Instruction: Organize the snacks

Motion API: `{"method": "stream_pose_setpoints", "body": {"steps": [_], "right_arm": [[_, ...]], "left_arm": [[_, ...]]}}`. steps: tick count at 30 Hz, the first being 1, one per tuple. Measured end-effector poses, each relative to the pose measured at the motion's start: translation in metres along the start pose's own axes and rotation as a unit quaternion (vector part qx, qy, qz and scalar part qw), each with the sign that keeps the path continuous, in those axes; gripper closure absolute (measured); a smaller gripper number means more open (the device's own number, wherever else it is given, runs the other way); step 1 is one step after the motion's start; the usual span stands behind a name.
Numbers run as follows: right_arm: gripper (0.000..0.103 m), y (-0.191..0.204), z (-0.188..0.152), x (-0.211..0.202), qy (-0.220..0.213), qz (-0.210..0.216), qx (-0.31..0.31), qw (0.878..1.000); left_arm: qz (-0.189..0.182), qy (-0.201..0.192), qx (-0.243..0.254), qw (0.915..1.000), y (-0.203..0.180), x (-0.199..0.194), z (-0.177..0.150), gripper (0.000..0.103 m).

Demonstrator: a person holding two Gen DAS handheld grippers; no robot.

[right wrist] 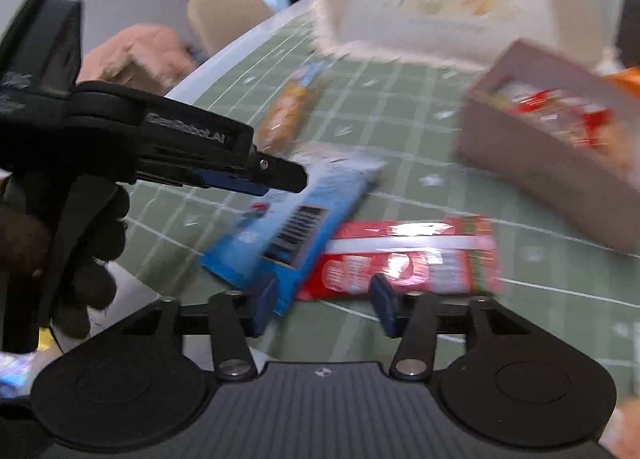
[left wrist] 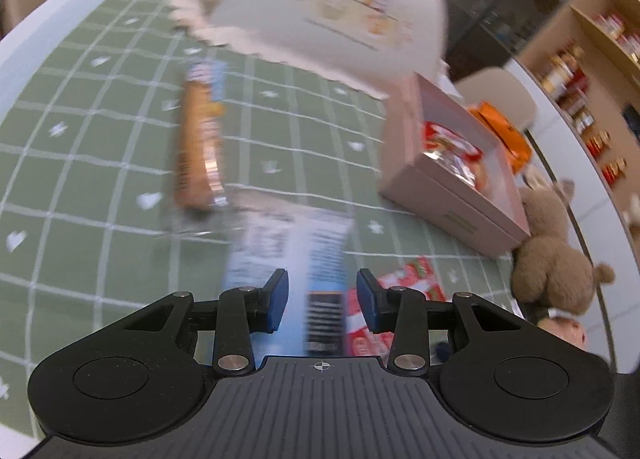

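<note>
Right now both grippers hang over a green checked tablecloth (left wrist: 100, 163) strewn with snack packs, and both frames are smeared with blur. The left gripper (left wrist: 322, 295) has its jaws partly apart with nothing pinched — a blue snack packet (left wrist: 288, 255) lies on the cloth beneath the gap, its barcode end nearest the camera. In the right wrist view that packet (right wrist: 296, 219) lies slanted, and the left gripper (right wrist: 280, 179), held in a dark-gloved hand (right wrist: 80, 251), reaches in from the left just above its far end. The right gripper (right wrist: 320, 303) also stands partly open and empty, poised over the spot where the blue packet's near corner meets a red snack packet (right wrist: 408, 259) just beside it. Farther back, an orange biscuit pack (left wrist: 198, 139) lies lengthwise on the cloth, well apart from the others. To the right sits an open pink box (left wrist: 472, 199) already holding red-wrapped snacks (left wrist: 452, 151). A brown teddy bear (left wrist: 552, 255) lies against the box's near corner, and a white bag with a cartoon print (left wrist: 340, 3) stands behind.
</note>
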State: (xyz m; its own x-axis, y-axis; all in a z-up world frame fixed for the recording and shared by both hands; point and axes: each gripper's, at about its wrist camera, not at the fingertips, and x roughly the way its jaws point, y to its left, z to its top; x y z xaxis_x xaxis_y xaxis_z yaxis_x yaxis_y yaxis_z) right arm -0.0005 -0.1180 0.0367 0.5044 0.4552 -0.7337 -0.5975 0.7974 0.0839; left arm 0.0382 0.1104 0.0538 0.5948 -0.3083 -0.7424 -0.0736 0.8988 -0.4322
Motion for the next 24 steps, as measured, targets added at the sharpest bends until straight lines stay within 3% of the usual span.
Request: {"method": "stream_pose_setpoints", "body": {"steps": [5, 11, 14, 18, 22, 24], "right_arm": [[0.036, -0.029, -0.029, -0.025, -0.001, -0.08, 0.045, 0.996], [0.036, -0.049, -0.051, -0.026, 0.023, -0.083, 0.114, 0.99], [0.038, -0.051, -0.055, -0.029, 0.027, -0.079, 0.122, 0.989], [0.05, -0.057, -0.057, -0.016, 0.039, -0.082, 0.133, 0.987], [0.052, -0.059, -0.049, -0.005, 0.036, -0.069, 0.135, 0.988], [0.052, -0.055, -0.042, 0.002, 0.032, -0.057, 0.129, 0.989]], "left_arm": [[0.003, 0.013, 0.078, 0.9969, -0.037, 0.021, -0.002, 0.061], [0.0, 0.028, 0.183, 0.9827, -0.072, 0.059, 0.004, 0.061], [0.021, 0.049, 0.182, 0.9819, -0.07, 0.07, 0.001, 0.061], [0.003, 0.065, 0.174, 0.9826, -0.06, 0.059, -0.015, 0.061], [-0.018, 0.081, 0.159, 0.9838, -0.05, 0.042, -0.03, 0.061], [-0.026, 0.068, 0.14, 0.9874, -0.045, 0.029, -0.029, 0.062]]}}
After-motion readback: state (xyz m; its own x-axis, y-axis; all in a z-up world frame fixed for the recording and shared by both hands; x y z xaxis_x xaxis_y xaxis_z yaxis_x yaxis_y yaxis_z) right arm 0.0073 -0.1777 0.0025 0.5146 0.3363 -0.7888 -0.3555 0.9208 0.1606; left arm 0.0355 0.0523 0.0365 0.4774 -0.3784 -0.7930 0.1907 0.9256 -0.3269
